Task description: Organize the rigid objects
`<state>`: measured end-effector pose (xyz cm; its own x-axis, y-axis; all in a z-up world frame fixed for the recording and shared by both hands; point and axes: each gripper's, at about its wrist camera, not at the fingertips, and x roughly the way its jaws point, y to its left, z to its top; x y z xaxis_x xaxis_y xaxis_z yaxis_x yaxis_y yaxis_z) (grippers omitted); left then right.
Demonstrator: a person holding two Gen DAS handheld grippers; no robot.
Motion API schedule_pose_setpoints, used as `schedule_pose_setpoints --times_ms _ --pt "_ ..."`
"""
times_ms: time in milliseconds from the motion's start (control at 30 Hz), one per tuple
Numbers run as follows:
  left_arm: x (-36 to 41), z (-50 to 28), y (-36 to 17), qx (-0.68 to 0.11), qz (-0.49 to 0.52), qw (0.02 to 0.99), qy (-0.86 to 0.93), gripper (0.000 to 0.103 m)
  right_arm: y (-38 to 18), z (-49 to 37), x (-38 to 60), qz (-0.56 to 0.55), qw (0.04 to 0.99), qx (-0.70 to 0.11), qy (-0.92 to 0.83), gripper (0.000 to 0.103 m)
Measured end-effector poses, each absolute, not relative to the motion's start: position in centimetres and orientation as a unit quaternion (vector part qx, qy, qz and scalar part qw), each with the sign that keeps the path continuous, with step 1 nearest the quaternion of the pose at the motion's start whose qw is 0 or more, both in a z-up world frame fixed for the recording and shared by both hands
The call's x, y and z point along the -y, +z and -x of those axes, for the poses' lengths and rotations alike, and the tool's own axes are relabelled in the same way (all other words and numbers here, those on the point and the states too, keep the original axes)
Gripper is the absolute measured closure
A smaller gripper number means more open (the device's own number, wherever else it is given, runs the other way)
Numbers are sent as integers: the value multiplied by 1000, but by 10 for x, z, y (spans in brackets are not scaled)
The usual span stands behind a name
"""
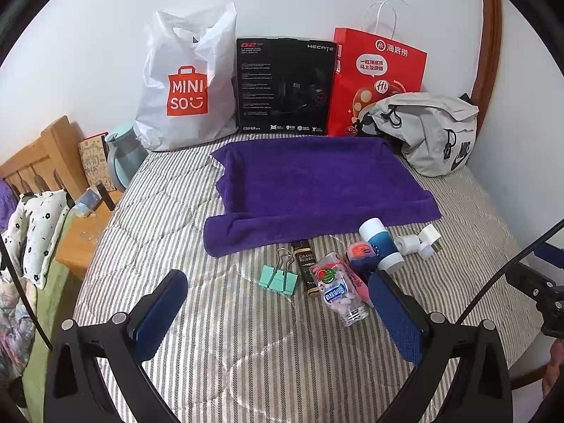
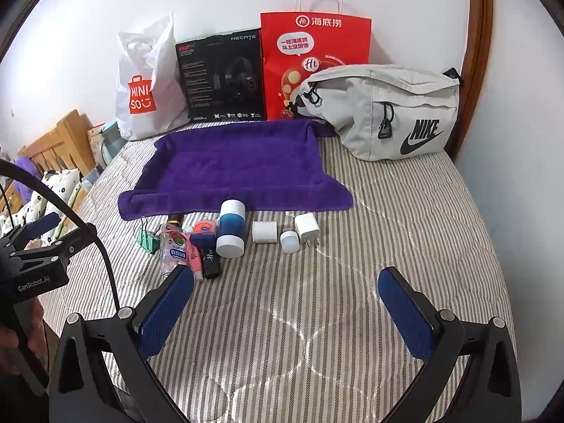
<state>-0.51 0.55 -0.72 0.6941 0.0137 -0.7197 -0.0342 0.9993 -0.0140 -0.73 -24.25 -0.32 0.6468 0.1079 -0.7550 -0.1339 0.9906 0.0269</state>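
Lower frame, both views: left gripper (image 1: 278, 312) and right gripper (image 2: 285, 312), each with blue-padded fingers spread wide, holding nothing, hovering over the striped bedcover (image 2: 387, 229).

Middle of frame, a row of small rigid items on the bedcover just below the towel edge:
- mint binder clip (image 1: 278, 276), leftmost, lying flat with wire handles toward the towel;
- dark gold-lettered tube (image 1: 306, 264), just beside the clip;
- clear candy bottle (image 1: 340, 290), lying on its side, close to the left gripper's right-hand finger in the left wrist view;
- pink tube (image 2: 194, 255) and small orange-lidded tin (image 2: 204, 227), bunched against the bottle; which touch cannot be told;
- blue-and-white cylinder (image 2: 231, 227), on its side, one end touching the towel edge;
- white roll (image 2: 264, 231), small white round cap (image 2: 289, 241) and white plug adapter (image 2: 307, 227), set apart to the right.

Beyond the row: purple towel (image 1: 317, 183), spread flat, nothing on it.

Upper frame, against the white wall: white MINISO bag (image 1: 187, 84), black headset box (image 1: 285, 86), red paper bag (image 1: 377, 77), standing side by side; grey Nike waist bag (image 2: 384, 109) slumped at the right, overlapping the red bag's lower corner.

Left edge: wooden headboard (image 1: 42, 162), teal jug (image 1: 121, 155), floral pillow (image 1: 38, 229).
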Motion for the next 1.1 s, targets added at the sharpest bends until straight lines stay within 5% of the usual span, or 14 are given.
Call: schedule_pose_setpoints --times_ms 1100 --pt "-10 -7 -23 -412 7 911 24 0 -12 2 245 16 903 -425 62 0"
